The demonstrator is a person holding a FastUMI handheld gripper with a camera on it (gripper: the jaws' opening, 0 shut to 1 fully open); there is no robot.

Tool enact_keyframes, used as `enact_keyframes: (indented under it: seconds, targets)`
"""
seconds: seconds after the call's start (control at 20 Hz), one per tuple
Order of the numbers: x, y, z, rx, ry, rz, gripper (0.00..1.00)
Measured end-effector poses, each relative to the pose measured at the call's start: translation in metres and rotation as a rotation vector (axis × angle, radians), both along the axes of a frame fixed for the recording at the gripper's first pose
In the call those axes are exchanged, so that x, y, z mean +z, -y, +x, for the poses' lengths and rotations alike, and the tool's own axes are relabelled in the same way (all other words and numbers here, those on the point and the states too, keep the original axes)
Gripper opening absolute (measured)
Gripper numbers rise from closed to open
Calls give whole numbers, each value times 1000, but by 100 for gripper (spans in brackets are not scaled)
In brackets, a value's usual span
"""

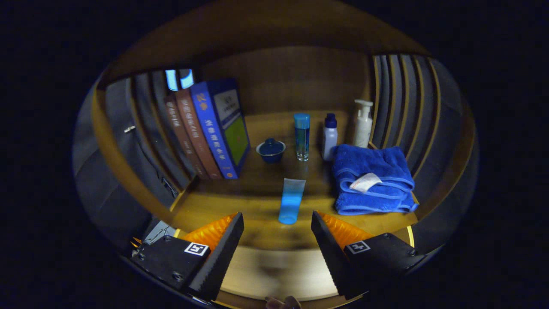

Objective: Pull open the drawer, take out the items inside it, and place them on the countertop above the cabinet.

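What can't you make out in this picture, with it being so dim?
- Drawer: its place below the countertop is hidden by the open gripper.
- Books: the brown spines' print is too small.
- Pump bottle: its base sits behind the blue towel.
- Tube: blurred.

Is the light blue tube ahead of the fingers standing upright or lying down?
Lying down. The tube lies flat on the wooden countertop, just beyond the open hand-held gripper, cap end toward the fingers.
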State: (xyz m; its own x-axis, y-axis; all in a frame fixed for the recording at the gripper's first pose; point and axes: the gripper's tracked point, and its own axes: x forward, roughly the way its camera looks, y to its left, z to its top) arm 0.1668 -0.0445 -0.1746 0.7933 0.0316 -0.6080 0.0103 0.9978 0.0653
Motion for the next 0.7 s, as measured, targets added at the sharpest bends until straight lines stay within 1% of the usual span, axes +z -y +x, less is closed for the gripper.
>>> enact_keyframes:
  seconds: [0.2, 0.4, 0.55, 0.7]
  targets:
    - [28, -6, -67, 4, 148, -5, 100]
    - [32, -12, -125, 9, 216, 20, 100]
    - [11, -12, -165, -4, 238, 24, 100]
    - [-23, -5, -199, -33, 201, 14, 100]
